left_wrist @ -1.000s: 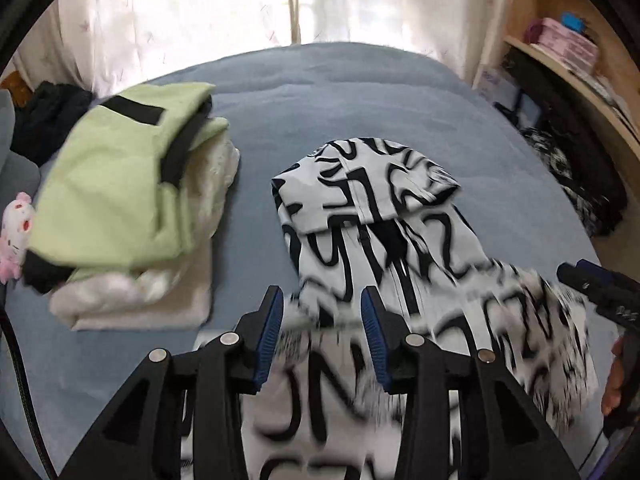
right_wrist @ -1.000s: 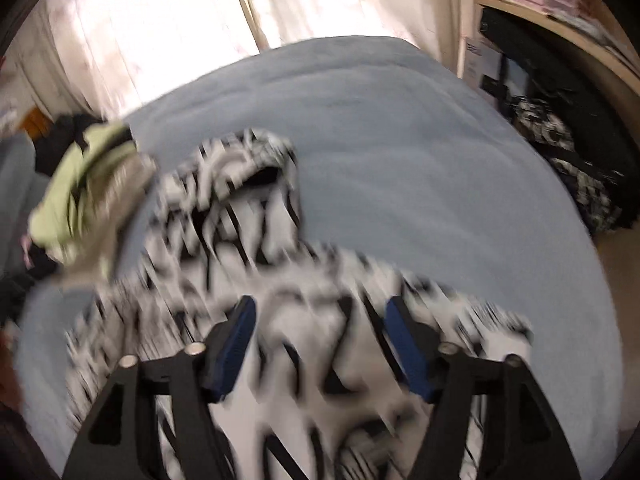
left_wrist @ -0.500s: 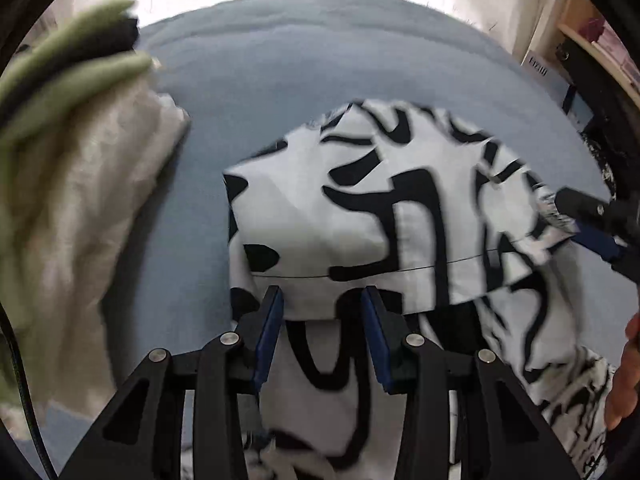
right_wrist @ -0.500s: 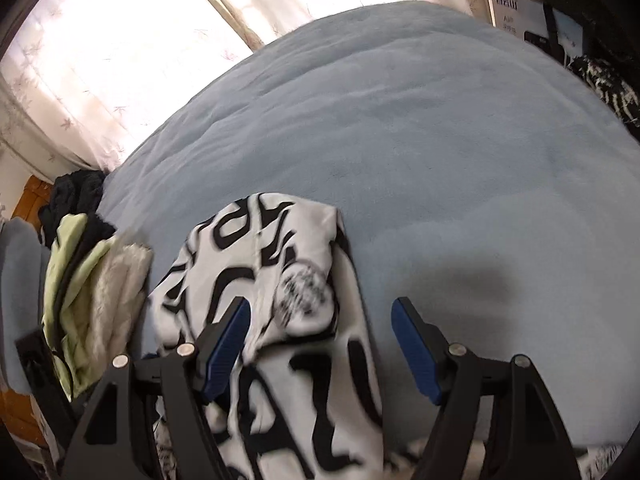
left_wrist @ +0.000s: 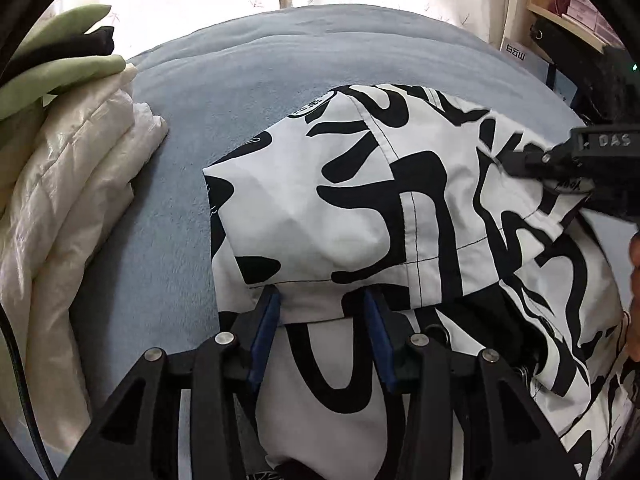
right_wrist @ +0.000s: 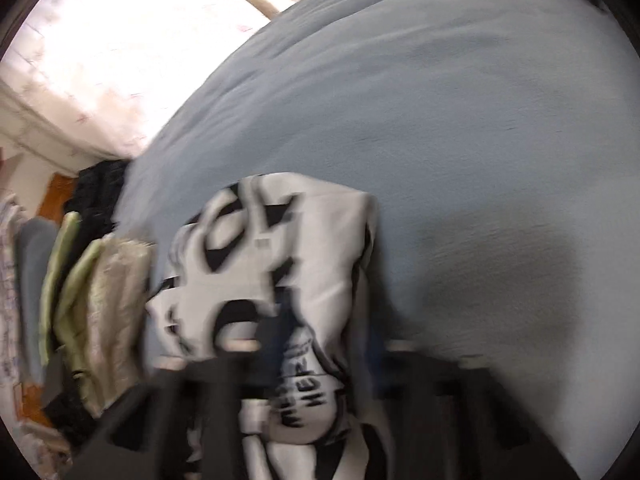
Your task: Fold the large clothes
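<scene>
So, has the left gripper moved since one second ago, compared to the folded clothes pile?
Yes. The left gripper has moved forward and lower over the jacket: the folded pile now looms larger at the left edge, and the hood fills the view.

You are seeing one black-and-white patterned garment (left_wrist: 360, 200), one stack of folded clothes (left_wrist: 72, 184), and two grippers: left gripper (left_wrist: 320, 332), right gripper (left_wrist: 516, 166).
</scene>
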A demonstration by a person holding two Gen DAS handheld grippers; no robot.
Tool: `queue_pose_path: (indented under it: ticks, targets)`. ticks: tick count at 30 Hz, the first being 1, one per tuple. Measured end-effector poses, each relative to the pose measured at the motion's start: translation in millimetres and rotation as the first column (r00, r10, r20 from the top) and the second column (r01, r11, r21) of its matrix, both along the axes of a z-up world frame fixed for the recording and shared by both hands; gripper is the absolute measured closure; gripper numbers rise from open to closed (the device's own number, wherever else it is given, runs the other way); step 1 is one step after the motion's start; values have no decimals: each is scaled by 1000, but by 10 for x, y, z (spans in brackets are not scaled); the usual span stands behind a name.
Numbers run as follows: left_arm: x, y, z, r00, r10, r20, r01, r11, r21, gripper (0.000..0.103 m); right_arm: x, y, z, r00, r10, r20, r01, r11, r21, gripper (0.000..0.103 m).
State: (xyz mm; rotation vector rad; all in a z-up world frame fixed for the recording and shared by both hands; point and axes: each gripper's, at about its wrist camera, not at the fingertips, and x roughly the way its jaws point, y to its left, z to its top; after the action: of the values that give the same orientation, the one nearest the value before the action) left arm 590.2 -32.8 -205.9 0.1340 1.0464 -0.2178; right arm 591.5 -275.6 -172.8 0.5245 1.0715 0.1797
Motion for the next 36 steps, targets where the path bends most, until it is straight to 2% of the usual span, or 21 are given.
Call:
queue_pose_path:
  ticks: [1, 2, 4, 6, 9, 11, 14, 17, 19, 20, 21, 22, 24, 25, 28, 31, 33, 36]
  targets:
    - [-4, -11, -1, 1000, 2, -1, -2, 1000, 5, 61, -38, 66, 99, 999, 29, 36, -28, 999, -31, 93]
    - [-68, 17, 28, 1000, 7, -4, -7, 1000, 4, 61, -72, 120, 180, 996, 53, 70, -49, 997, -53, 95]
    - [-132, 50, 59, 999, 20, -29, -20, 1000, -16, 61, -178, 220, 337, 987, 96, 127, -86, 993, -87, 95]
    - [-190, 76, 61, 997, 32, -69, -35, 998, -47, 61, -383, 339, 560, 965, 161, 209, -137, 983, -123, 96]
    - [-382, 202, 141, 994, 36, -102, -45, 995, -90, 61, -777, 523, 894, 914, 260, 311, -210, 960, -185, 96]
    - [-595, 300, 232, 995, 32, -93, -41, 994, -103, 61, -1140, 633, 1118, 871, 330, 363, -261, 938, -226, 96]
    - [-1015, 480, 372, 996, 17, -86, -29, 991, -130, 61, -1664, 752, 1325, 816, 412, 406, -299, 901, -315, 96]
    - [-1537, 687, 450, 995, -6, -100, -10, 987, -163, 61, -2267, 793, 1422, 774, 472, 422, -310, 864, -397, 96]
    - [-1929, 845, 464, 994, -17, -113, -3, 984, -177, 61, -2710, 821, 1407, 736, 528, 423, -308, 818, -486, 93]
    - [-2078, 907, 463, 993, -16, -118, -6, 983, -183, 61, -2918, 832, 1371, 731, 548, 407, -293, 790, -539, 90]
    - [-2243, 979, 458, 992, -18, -126, -7, 981, -194, 61, -3092, 829, 1323, 734, 560, 383, -280, 765, -580, 89]
    - [-2459, 1061, 444, 990, -21, -138, -8, 979, -203, 61, -3269, 825, 1258, 746, 570, 344, -278, 736, -617, 83]
    - [-2751, 1159, 435, 988, -19, -154, -13, 978, -208, 61, -3537, 795, 1141, 778, 564, 277, -286, 711, -643, 73]
    - [-2928, 1207, 429, 986, -28, -167, -10, 975, -220, 61, -3678, 777, 1080, 796, 553, 246, -291, 706, -645, 69]
    - [-3248, 1259, 438, 982, -49, -181, 4, 971, -240, 61, -3966, 757, 954, 835, 518, 183, -302, 711, -635, 68]
    - [-3485, 1202, 498, 981, -72, -182, 24, 968, -250, 61, -4172, 778, 931, 863, 477, 169, -290, 740, -607, 68]
    - [-3630, 1229, 563, 981, -81, -177, 34, 966, -256, 61, -4302, 786, 967, 881, 441, 173, -280, 779, -560, 66]
    - [-3750, 1193, 748, 983, -91, -158, 41, 954, -296, 61, -4427, 791, 1078, 910, 364, 199, -242, 854, -460, 50]
